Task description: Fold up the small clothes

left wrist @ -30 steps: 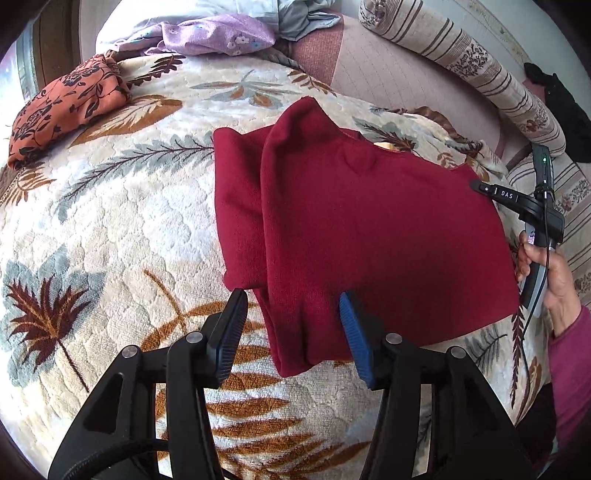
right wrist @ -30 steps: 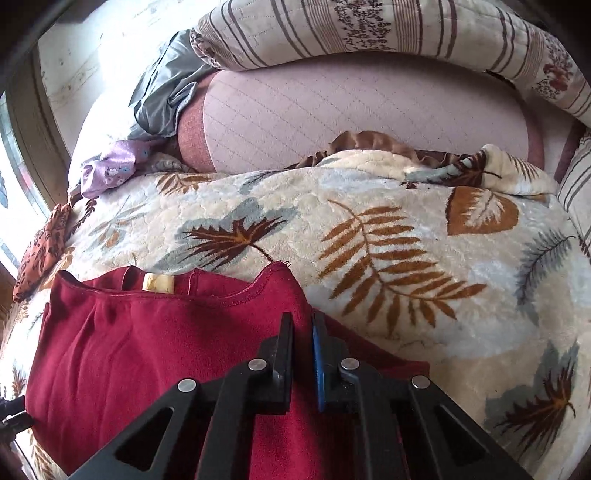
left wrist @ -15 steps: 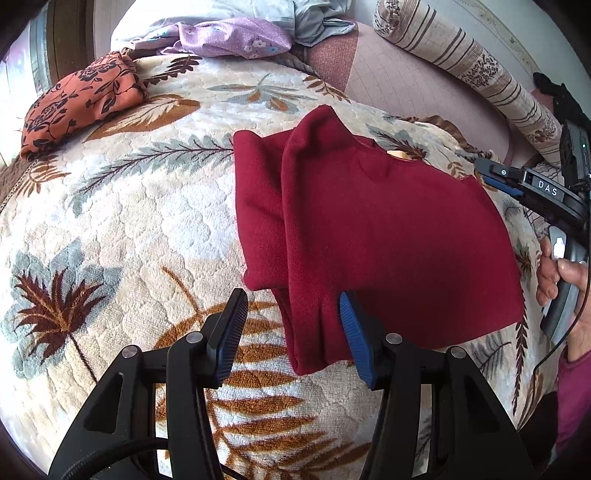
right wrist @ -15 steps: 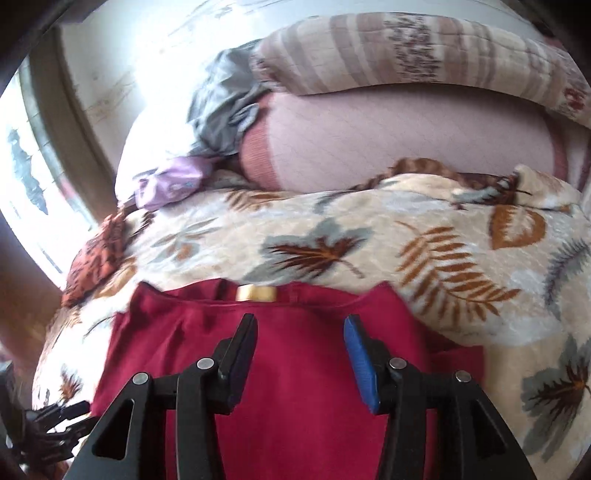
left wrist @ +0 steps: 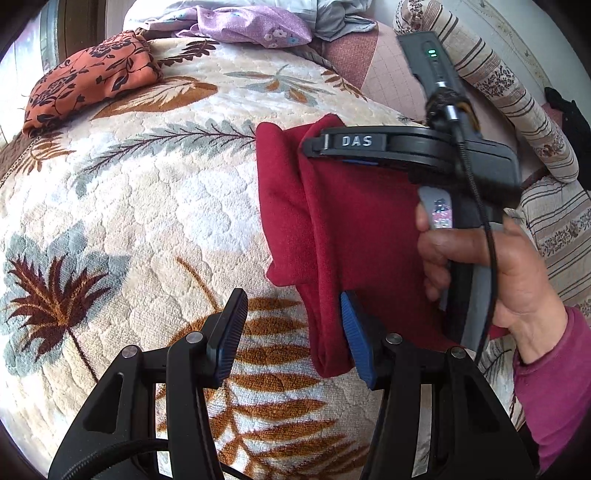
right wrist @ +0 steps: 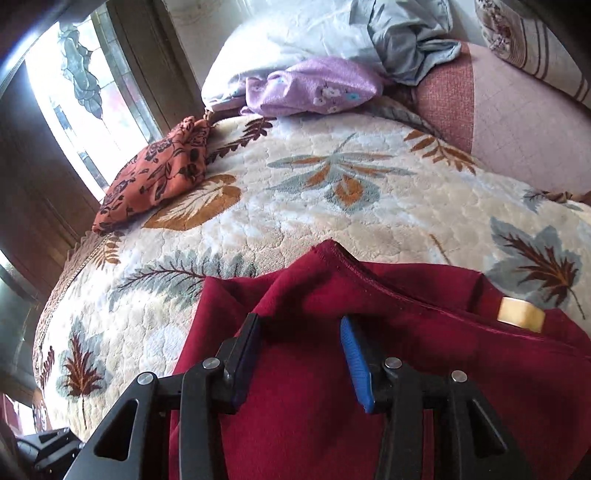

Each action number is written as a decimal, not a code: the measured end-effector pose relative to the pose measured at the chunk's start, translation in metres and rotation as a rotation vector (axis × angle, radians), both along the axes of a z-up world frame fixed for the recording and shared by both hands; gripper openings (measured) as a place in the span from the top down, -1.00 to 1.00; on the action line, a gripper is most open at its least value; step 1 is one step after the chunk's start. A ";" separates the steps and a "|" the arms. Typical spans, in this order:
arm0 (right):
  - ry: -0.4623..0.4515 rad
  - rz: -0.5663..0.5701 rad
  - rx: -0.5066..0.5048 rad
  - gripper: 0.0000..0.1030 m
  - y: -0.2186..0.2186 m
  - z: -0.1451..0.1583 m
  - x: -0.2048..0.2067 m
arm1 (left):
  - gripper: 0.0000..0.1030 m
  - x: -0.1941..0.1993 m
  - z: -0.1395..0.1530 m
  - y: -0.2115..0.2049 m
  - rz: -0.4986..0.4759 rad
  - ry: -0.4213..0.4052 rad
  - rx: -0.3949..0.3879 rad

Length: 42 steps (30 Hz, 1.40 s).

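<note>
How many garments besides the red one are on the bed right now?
3: orange floral garment at the window-side edge, purple floral garment and grey-blue garment at the far end. Others may be hidden.

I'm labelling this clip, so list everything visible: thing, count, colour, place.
Garment: one, dark red, partly folded on the blanket.
Blanket: one, cream with leaf print, covering the bed.
Orange floral cloth: one, far left by the window.
Purple floral cloth: one, far edge.
Grey-blue cloth: one, behind the purple one.
Striped bolster: one, far right.
Left hand-held gripper: open, at the garment's near corner.
Right hand-held gripper: jaws closing, over the garment.
Hand: one, magenta sleeve.
</note>
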State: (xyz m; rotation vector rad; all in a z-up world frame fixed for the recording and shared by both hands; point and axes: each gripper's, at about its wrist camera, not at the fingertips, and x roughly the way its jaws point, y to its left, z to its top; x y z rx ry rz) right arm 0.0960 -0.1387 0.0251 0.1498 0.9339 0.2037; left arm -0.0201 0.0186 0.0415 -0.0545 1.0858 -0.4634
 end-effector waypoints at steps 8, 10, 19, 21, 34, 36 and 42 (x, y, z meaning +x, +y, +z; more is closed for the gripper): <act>0.081 -0.001 0.059 -0.28 0.006 0.002 0.007 | -0.01 0.001 0.000 -0.001 -0.007 -0.017 0.013; 0.093 0.027 0.055 -0.37 0.012 0.008 0.001 | -0.01 -0.001 0.001 -0.002 -0.008 -0.030 0.023; 0.131 0.097 -0.082 -0.56 0.053 0.004 0.005 | -0.01 -0.012 0.007 -0.009 -0.019 -0.081 0.064; 0.128 0.109 -0.127 -0.62 0.060 -0.001 0.007 | -0.01 -0.013 0.007 -0.010 -0.018 -0.078 0.062; 0.116 0.065 -0.221 -0.58 0.061 -0.014 0.011 | -0.01 -0.009 0.004 -0.010 -0.020 -0.076 0.074; 0.097 0.057 -0.220 -0.41 0.057 -0.012 0.007 | -0.01 -0.008 0.003 -0.010 -0.019 -0.074 0.071; 0.075 0.080 -0.153 0.26 0.047 0.002 -0.001 | -0.01 -0.004 0.001 -0.012 -0.021 -0.078 0.082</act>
